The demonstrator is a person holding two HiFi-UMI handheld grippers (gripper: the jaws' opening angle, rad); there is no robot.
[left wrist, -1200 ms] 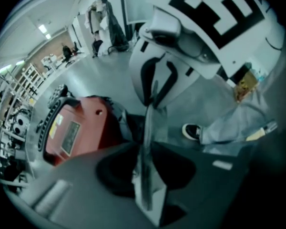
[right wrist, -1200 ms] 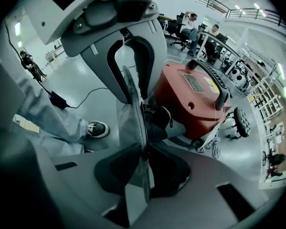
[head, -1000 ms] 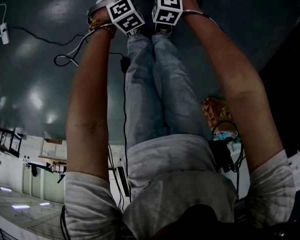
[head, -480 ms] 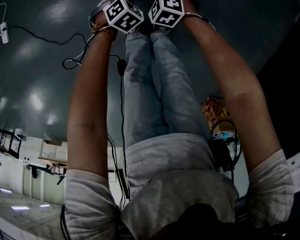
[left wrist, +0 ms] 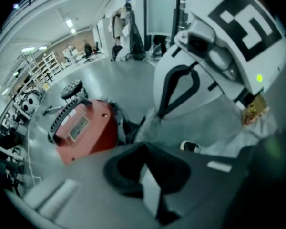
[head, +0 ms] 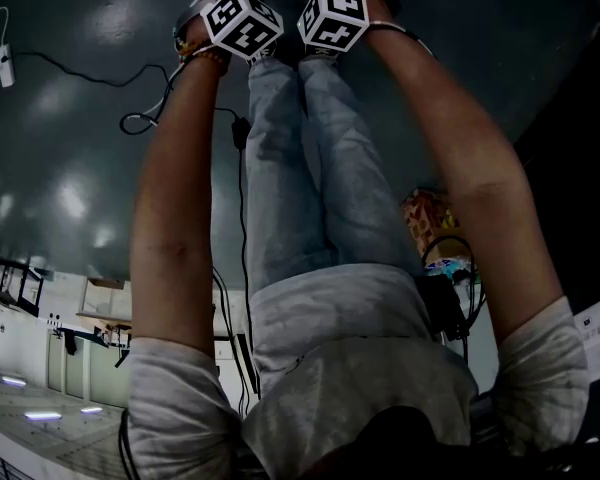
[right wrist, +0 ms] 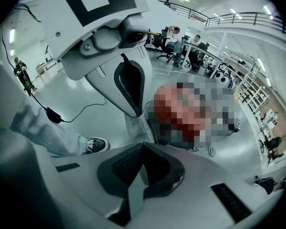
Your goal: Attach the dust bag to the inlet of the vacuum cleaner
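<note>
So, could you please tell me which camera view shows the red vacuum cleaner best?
The left gripper view: the red vacuum cleaner sits on the floor, its black handle and top label plain to see. In the right gripper view a mosaic patch covers it, leaving only reddish blocks. The head view does not show it.

A glossy grey floor (right wrist: 90, 92) ran through a wide, open hall. Strip lights (left wrist: 69, 23) lined the white ceiling. Shelf racks (left wrist: 37, 67) stood along one far side, near a brown wall (left wrist: 81, 38). A railed gallery (right wrist: 238, 17) ran overhead. Office chairs (right wrist: 174, 44) sat far off. A black power brick (right wrist: 53, 114) with its cable lay on the floor.
</note>
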